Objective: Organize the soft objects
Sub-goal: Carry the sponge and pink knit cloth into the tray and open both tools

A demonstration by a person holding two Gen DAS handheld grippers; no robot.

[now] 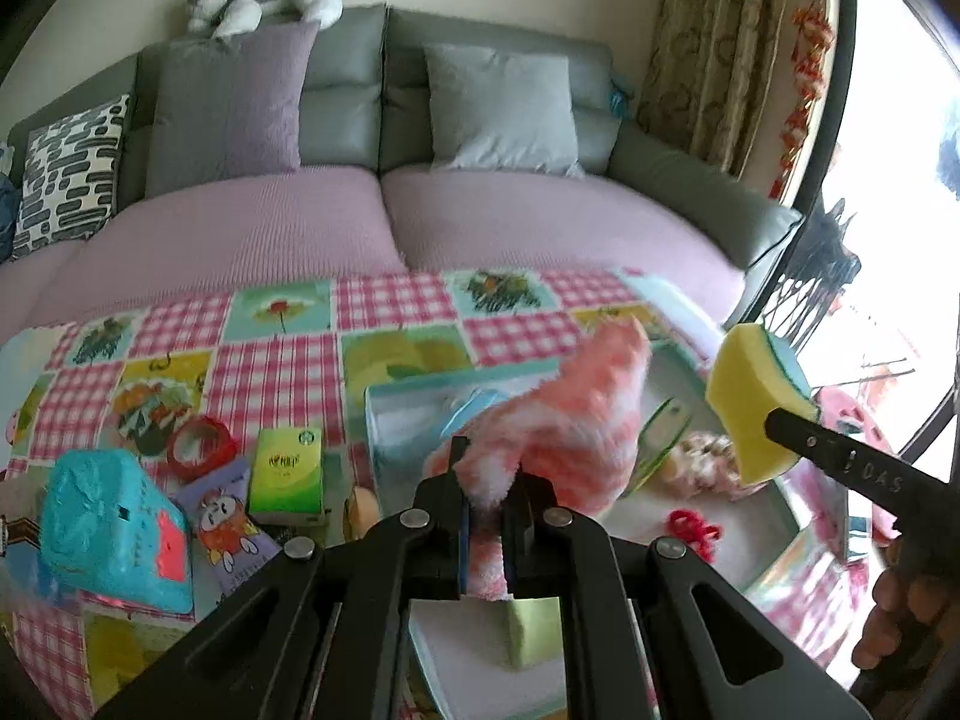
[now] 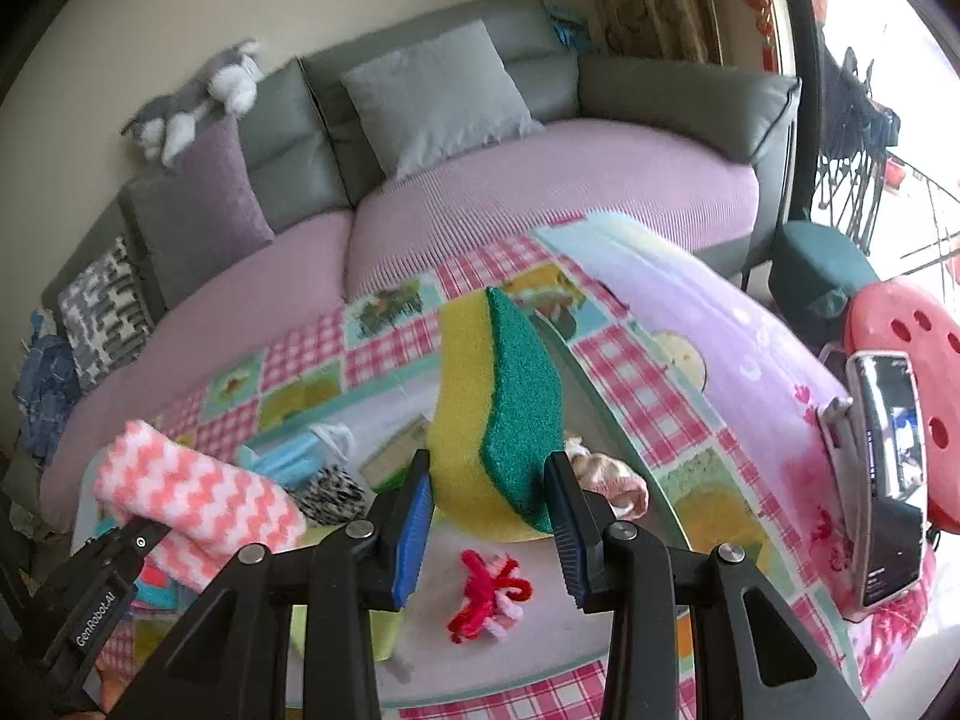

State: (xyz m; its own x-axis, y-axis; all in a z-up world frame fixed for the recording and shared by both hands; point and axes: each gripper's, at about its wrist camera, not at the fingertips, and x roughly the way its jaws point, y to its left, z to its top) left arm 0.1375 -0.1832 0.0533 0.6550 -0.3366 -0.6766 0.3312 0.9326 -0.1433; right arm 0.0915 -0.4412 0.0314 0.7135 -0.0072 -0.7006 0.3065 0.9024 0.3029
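Observation:
My left gripper (image 1: pixel 487 495) is shut on a fluffy pink-and-white striped cloth (image 1: pixel 564 420) and holds it above the teal-rimmed tray (image 1: pixel 375 420); the cloth also shows in the right wrist view (image 2: pixel 198 495). My right gripper (image 2: pixel 489 501) is shut on a yellow sponge with a green scrub side (image 2: pixel 495 402), held above the tray (image 2: pixel 630 438). The sponge shows at the right of the left wrist view (image 1: pixel 756 402). In the tray lie a red-and-pink yarn bow (image 2: pixel 489 597), a blue face mask (image 2: pixel 288 459) and a small doll (image 2: pixel 606 480).
On the checked tablecloth (image 1: pixel 276 354) left of the tray are a turquoise box (image 1: pixel 114 528), a red tape roll (image 1: pixel 201 447), a green tissue pack (image 1: pixel 288 474) and a cartoon packet (image 1: pixel 225 528). A phone on a stand (image 2: pixel 891 480) is at right. A grey sofa (image 1: pixel 480 120) with cushions is behind.

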